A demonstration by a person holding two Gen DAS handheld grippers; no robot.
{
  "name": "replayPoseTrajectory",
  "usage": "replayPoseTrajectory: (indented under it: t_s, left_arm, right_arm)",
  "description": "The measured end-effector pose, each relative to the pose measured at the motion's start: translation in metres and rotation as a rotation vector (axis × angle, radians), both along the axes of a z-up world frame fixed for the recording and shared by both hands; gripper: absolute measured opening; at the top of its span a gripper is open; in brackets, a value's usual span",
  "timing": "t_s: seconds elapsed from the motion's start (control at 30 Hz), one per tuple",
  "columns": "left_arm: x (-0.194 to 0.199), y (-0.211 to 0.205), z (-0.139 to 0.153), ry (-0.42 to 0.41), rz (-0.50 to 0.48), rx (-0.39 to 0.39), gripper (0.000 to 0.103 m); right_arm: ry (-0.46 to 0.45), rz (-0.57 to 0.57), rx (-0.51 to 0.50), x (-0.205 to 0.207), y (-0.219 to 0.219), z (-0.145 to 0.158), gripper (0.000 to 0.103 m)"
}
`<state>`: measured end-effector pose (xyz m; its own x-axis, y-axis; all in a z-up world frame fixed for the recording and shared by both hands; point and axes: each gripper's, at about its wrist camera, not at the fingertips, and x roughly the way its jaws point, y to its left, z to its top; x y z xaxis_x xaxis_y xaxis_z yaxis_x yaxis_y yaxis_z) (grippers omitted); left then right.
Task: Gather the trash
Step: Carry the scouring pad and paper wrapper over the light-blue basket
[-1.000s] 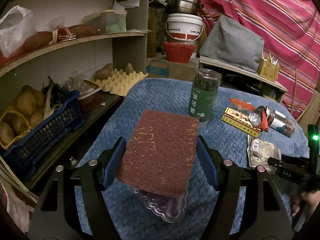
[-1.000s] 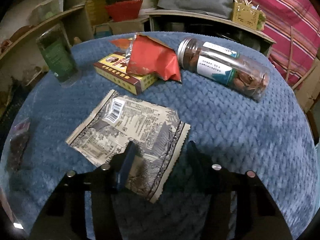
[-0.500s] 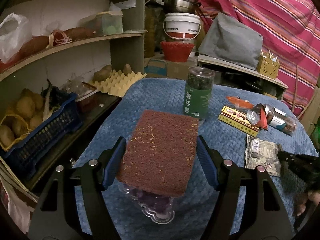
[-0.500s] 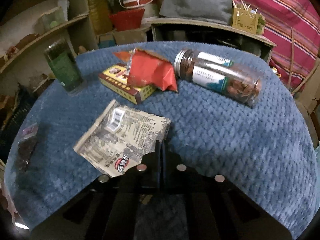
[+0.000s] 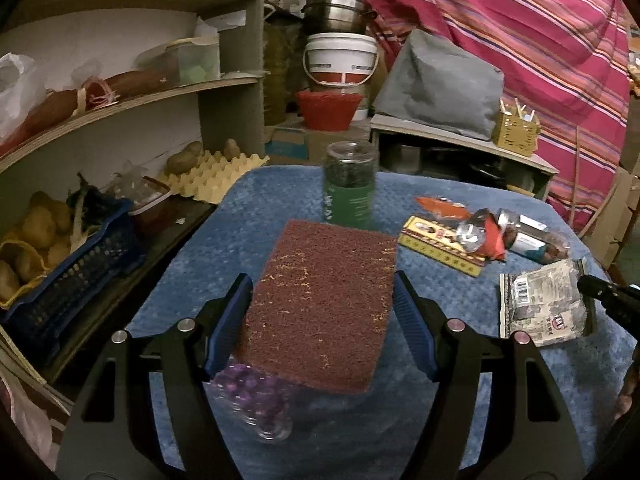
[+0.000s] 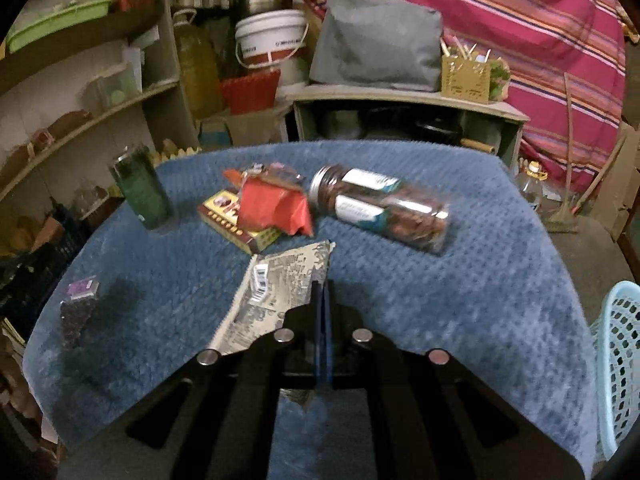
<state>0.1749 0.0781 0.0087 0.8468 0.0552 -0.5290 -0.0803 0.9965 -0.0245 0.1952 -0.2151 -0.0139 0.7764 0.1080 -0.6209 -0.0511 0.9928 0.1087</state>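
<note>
Left wrist view: the left gripper (image 5: 320,328) holds a flat brown box (image 5: 322,304) between its blue pads, which press on its two long sides; its long axis runs away from the camera. Under it a clear pack of purple beads (image 5: 256,400) lies on the blue cloth (image 5: 192,264). At far right the right gripper (image 5: 612,304) pinches an empty printed snack wrapper (image 5: 540,304), barcode toward the left; its print is too small to read.

Right wrist view: the right gripper (image 6: 322,304) has its jaws together on the wrapper's (image 6: 276,292) near right edge, the wrapper raised off the cloth (image 6: 460,272), long axis slanting up to the right. Only here a pale blue basket (image 6: 618,360) shows at right. A toppled jar (image 6: 380,208) lies beyond.
</note>
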Motion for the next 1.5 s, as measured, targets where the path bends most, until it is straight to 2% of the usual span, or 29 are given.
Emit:
replayPoseTrajectory:
  t_s: [0.37,0.73,0.9,1.13,1.33,1.5]
  left_arm:
    - [-0.003,-0.04,0.006,-0.012,-0.059,-0.008,0.069]
    - [-0.009,-0.105,0.023,-0.054,-0.152,0.017,0.069]
    - [-0.009,-0.155,0.025,-0.053,-0.219,0.042,0.069]
    - [-0.011,-0.233,0.028,-0.061,-0.333,0.011,0.069]
    - [-0.024,-0.301,0.024,-0.068,-0.44,0.014,0.069]
    - [-0.038,-0.35,0.013,-0.062,-0.515,0.009,0.069]
  right_arm:
    - [-0.083,-0.05,0.036,-0.032,-0.049,0.025,0.001]
    - [-0.185,-0.142,0.09,-0.071,-0.113,0.052,0.001]
    - [-0.22,-0.202,0.118,-0.093,-0.155,0.061,0.001]
    - [-0.247,-0.316,0.154,-0.131,-0.225,0.065,0.001]
    - [-0.23,-0.404,0.147,-0.159,-0.276,0.056,0.001]
    - [-0.197,-0.461,0.1,-0.173,-0.307,0.047,0.001]
